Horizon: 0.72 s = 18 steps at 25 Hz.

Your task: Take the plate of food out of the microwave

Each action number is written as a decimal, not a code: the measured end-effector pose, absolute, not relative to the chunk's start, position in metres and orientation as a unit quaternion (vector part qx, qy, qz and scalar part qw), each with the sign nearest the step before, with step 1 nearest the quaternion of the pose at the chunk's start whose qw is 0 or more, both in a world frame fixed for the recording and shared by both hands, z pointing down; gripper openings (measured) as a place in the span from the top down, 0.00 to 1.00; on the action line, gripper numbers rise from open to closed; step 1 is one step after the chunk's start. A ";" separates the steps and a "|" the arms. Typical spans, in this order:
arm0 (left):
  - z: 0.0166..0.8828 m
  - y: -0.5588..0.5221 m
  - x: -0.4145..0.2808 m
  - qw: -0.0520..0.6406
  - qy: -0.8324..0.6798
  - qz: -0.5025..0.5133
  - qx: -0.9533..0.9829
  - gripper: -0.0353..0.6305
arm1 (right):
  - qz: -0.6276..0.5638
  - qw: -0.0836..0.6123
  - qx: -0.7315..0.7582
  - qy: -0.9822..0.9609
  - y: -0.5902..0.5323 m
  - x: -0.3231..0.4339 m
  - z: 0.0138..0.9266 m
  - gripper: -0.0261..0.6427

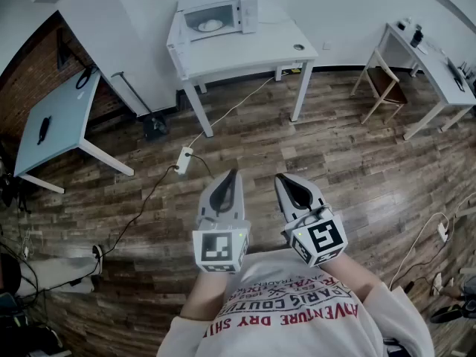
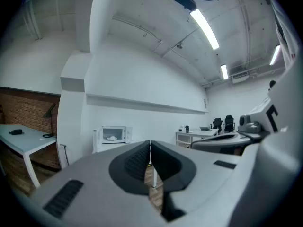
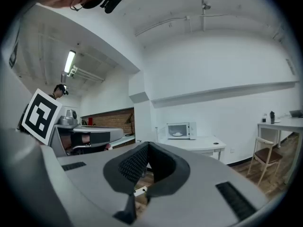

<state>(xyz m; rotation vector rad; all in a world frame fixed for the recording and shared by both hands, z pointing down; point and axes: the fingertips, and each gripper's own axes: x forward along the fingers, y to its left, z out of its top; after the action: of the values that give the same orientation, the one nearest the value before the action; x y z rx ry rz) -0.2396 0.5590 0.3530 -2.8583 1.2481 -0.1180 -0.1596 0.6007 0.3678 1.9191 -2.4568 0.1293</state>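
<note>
A white microwave [image 1: 220,16] stands at the back of a white table [image 1: 245,50] far across the room, its door swung open to the left. Inside it lies a plate of pale food [image 1: 210,25]. The same microwave [image 2: 113,134] shows small in the left gripper view, and the microwave [image 3: 179,130] also appears in the right gripper view. Both grippers are held close to the person's chest, far from the table. My left gripper [image 1: 231,175] is shut and empty. My right gripper [image 1: 283,178] has its tips together with nothing between them.
A power strip [image 1: 183,159] and cables lie on the wooden floor between me and the table. A light blue table [image 1: 56,121] stands at left. At right stand a wooden chair [image 1: 381,82] and another white desk [image 1: 435,65].
</note>
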 end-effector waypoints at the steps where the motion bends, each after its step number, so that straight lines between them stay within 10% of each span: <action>1: 0.353 0.559 -0.240 0.009 0.398 -0.039 -0.916 0.94 | 0.042 0.011 0.616 -0.787 0.600 -0.160 0.367 0.94; 18: 0.377 0.547 -0.250 -0.011 0.383 -0.063 -0.921 0.94 | 0.074 0.016 0.623 -0.778 0.582 -0.171 0.388 0.94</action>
<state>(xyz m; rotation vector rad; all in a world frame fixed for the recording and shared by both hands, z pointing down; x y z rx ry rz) -0.2496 0.5467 0.3772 -2.9156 1.2122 -0.1989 -0.1707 0.5819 0.3878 1.9375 -2.4206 0.2316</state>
